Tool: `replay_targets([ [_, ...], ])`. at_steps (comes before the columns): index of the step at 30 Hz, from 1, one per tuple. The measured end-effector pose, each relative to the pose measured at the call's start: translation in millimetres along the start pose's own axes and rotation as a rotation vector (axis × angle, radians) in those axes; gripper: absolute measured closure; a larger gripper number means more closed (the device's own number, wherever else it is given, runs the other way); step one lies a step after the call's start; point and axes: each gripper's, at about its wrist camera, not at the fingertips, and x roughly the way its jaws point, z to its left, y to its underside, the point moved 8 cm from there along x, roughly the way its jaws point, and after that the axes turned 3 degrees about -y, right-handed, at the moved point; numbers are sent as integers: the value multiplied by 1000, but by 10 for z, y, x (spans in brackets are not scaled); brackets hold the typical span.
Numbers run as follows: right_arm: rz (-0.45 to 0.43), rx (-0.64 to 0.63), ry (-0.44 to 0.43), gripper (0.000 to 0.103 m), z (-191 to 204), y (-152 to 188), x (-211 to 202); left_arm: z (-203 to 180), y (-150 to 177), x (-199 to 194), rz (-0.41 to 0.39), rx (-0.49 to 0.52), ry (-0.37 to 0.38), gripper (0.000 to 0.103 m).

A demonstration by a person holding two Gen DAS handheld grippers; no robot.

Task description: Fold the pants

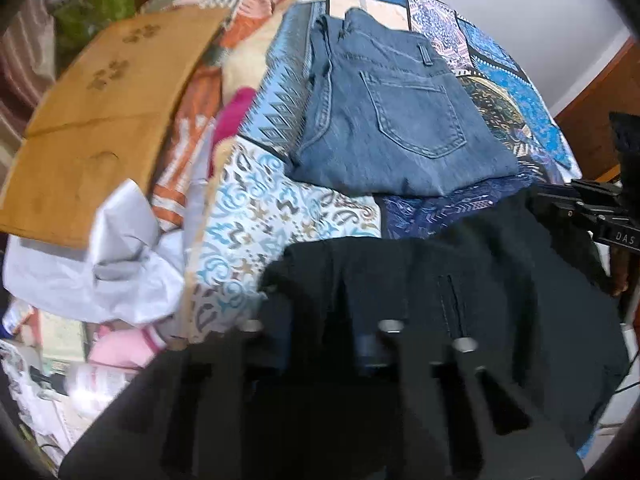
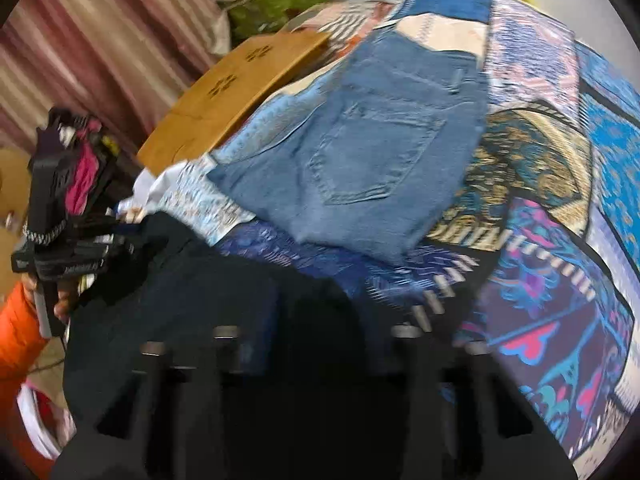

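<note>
Dark navy pants (image 1: 500, 280) lie on the near edge of a patchwork quilt (image 1: 248, 216). My left gripper (image 1: 324, 320) points down at their left edge and is shut on a bunched fold of the dark cloth. In the right wrist view the same pants (image 2: 180, 300) spread under my right gripper (image 2: 316, 320). Its black fingers blur into the dark cloth, so their stand is unclear. The left gripper (image 2: 68, 240) shows at the left there, held by a hand in an orange sleeve (image 2: 20, 328). The right gripper (image 1: 592, 216) shows at the right edge of the left wrist view.
A folded pair of blue jeans (image 1: 396, 120) (image 2: 360, 152) lies just beyond the dark pants. Brown cardboard (image 1: 100, 120) (image 2: 236, 92), a white bag (image 1: 112, 264) and loose clothes crowd the quilt's left side. A striped curtain (image 2: 100, 40) hangs behind.
</note>
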Motion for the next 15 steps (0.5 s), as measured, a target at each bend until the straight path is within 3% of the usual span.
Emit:
replay_targets([
  [2,-12,-68,52,92,68,20,11,19,9,-51,-30,10,-31,92],
  [4,-38,-92,94,96,43,0,-7,104,9,-87,-62,17,-110,92],
  [8,-31,-29,119,97,-47,-22,18,186,3,-7,-38,4,-106,90],
  [13,-27,-43,186,86,51,-3,-248,170,6,-297,-34,67,-151,77],
  [15,-68,-62,206,70,119,56,-488,174,31,-524,-77,76,-151,71],
])
